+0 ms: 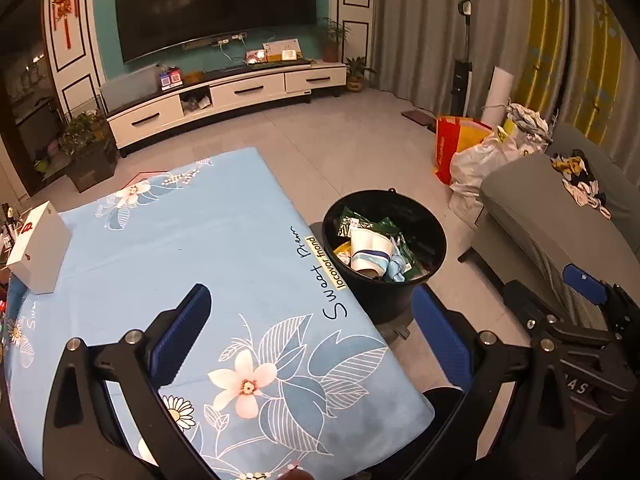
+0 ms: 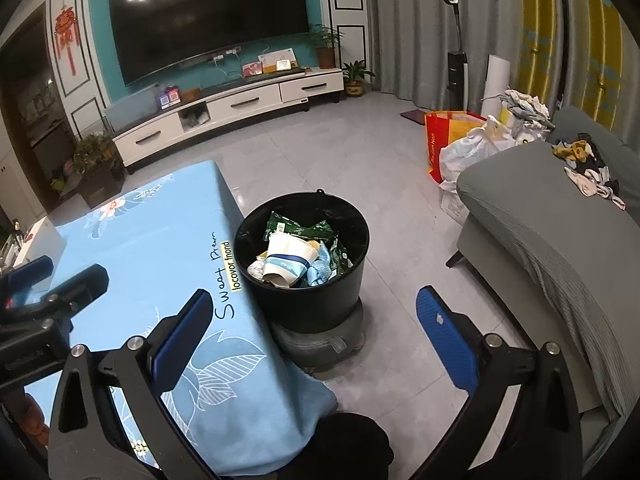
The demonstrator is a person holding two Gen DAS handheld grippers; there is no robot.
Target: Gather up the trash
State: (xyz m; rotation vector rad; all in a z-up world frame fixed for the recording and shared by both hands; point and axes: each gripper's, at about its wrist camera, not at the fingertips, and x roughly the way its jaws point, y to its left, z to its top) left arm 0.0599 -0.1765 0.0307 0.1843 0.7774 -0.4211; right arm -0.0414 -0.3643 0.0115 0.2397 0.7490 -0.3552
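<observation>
Inside bin (image 2: 300, 300): cup (image 2: 288, 260), wrappers (image 2: 296, 228)

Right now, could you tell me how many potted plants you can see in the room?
3. One potted plant stands on the right end of the TV cabinet, a second on the floor just right of it, a third on the floor at its left end. Others may be hidden.

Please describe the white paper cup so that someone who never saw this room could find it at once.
Beside the table with the light blue flowered cloth stands a black bucket on the grey floor. The white paper cup lies tipped over on top of the trash inside it. Only it is white with a blue band; around it are green wrappers.
</observation>
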